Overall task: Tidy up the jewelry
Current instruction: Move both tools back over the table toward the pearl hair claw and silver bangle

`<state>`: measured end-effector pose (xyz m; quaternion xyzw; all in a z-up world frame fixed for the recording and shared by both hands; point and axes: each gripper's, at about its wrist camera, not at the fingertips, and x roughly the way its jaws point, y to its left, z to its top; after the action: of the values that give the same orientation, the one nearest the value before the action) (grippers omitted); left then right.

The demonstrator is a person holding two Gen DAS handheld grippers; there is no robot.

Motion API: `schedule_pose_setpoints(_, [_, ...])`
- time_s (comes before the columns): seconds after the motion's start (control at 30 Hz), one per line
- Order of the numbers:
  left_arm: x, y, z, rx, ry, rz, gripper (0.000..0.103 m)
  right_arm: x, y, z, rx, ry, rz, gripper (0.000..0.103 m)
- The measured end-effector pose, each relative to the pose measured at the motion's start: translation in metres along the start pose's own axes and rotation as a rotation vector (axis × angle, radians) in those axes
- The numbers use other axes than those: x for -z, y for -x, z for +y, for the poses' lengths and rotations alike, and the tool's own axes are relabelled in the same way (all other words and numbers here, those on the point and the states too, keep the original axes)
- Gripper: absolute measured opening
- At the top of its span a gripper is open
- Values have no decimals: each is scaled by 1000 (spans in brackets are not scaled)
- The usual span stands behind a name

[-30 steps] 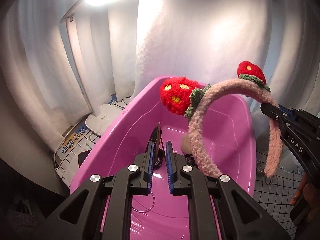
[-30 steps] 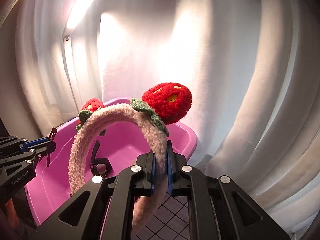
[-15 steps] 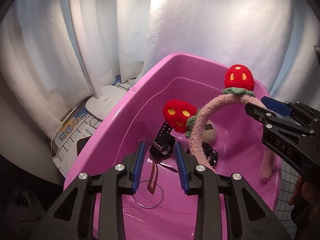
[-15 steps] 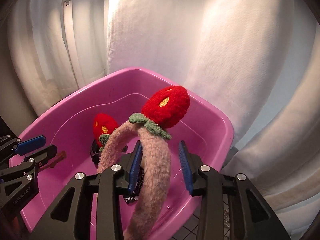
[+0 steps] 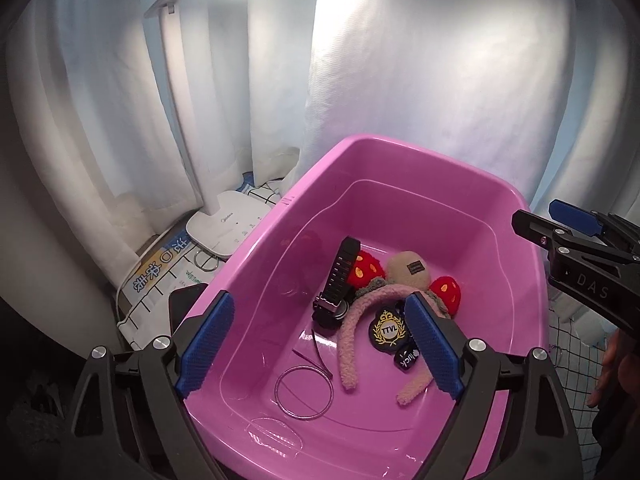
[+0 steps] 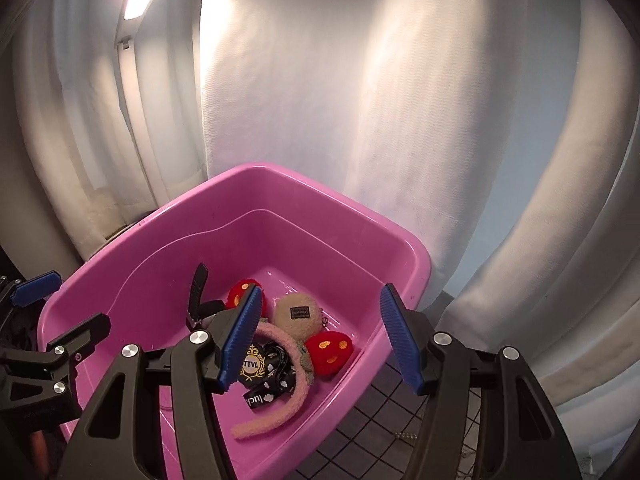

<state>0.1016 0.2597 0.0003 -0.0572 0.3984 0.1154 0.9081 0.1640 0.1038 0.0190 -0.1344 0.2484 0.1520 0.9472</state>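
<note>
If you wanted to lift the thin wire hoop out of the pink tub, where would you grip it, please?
Probably the near arc of the wire hoop, coming straight down from above. It lies flat on the floor of the pink tub, clear of the pink headband, so the jaws should straddle the thin wire across its width.

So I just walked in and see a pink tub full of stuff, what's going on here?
A person is sorting accessories into the tub with two handheld tongs. The left tongs and right tongs both hang open above it, holding nothing. The headband with red strawberries lies inside, beside a black watch, a beige pom, a TTVL badge and a wire hoop.
</note>
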Motion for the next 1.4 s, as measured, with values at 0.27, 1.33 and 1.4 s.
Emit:
schedule_pose_setpoints(0.27, [-1, 37, -36, 119, -8, -54, 89, 44, 54, -71, 44, -154, -47, 60])
schedule_pose_setpoints(1.33, [90, -40, -259, 329, -254, 100, 94, 256, -38, -200, 113, -398, 259, 63])
schedule_pose_setpoints(1.4, [90, -50, -263, 322, -257, 102, 94, 256, -48, -200, 114, -397, 264, 63])
